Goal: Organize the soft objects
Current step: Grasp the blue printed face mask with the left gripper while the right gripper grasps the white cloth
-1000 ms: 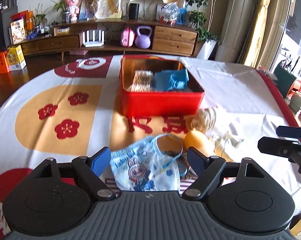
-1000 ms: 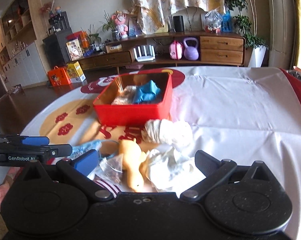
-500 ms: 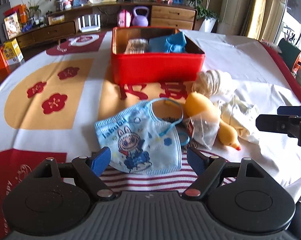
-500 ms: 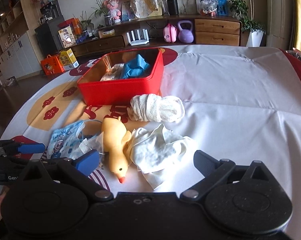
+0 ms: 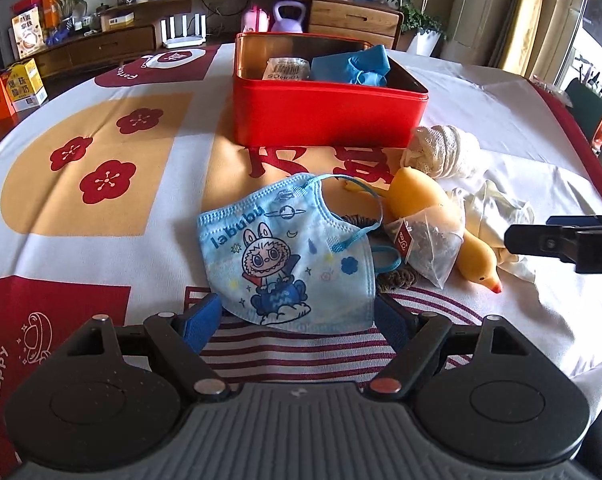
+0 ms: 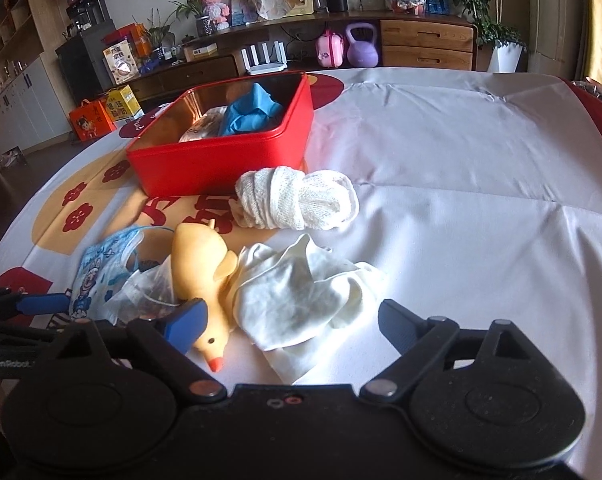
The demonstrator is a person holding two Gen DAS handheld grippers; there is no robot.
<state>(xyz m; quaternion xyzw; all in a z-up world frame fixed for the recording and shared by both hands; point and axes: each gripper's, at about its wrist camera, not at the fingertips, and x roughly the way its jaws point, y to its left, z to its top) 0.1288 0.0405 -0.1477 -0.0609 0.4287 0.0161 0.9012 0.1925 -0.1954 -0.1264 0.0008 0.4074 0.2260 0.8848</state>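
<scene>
Holding blue cloth (image 5: 351, 65), perhaps gloves: red tin (image 5: 329, 120).

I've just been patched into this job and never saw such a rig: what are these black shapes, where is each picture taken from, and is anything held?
Each picture comes from a camera on a hand-held two-finger gripper, looking along its fingers. The left gripper stands open around the near edge of a child's face mask, not pinching it. The right gripper is closing over a crumpled white cloth, nothing gripped yet. Also on the tablecloth: a yellow rubber duck, a tea bag, a rolled white cloth and a red tin holding blue fabric.
</scene>
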